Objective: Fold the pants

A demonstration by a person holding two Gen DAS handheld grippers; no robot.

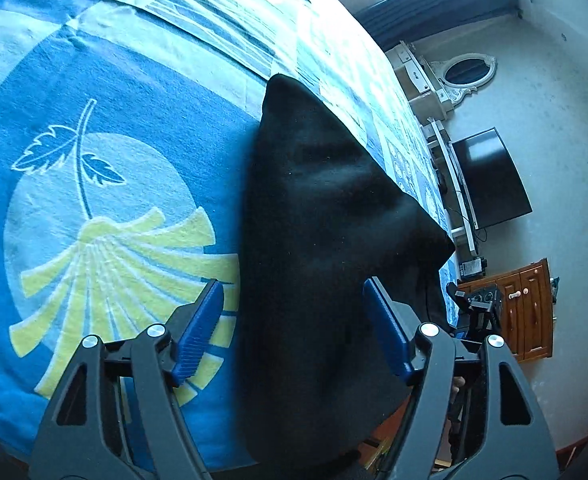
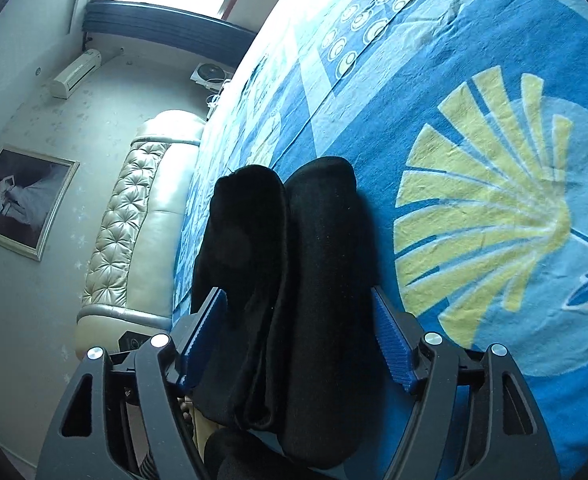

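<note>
in the left wrist view, the left gripper hung just above the near edge of the bed, its blue pads spread wide with nothing between them pinched. the black pants lay on the blue patterned blanket, running away from the camera and tapering to a point far up the bed; their right side sat along the bed's edge, and the near end drooped over the front of the mattress. the cloth passed through the gap between the pads, but neither pad pressed it, so the gripper held nothing. it looked poised there because the near end is the natural place to grab for a fold. a dark television and a wooden cabinet stood off by the wall.

in the right wrist view, the right gripper was likewise wide open and empty. here the pants showed as two long black rolls side by side, touching along their length, lying on the blanket close to the bed's side, with the padded headboard beyond. the fabric sat between the pads without being squeezed. the layers looked bulky, so a shallow pinch would likely catch only the top one. by my reckoning the folding was partway along, with the lengthwise doubling done and a crosswise fold left.
</note>
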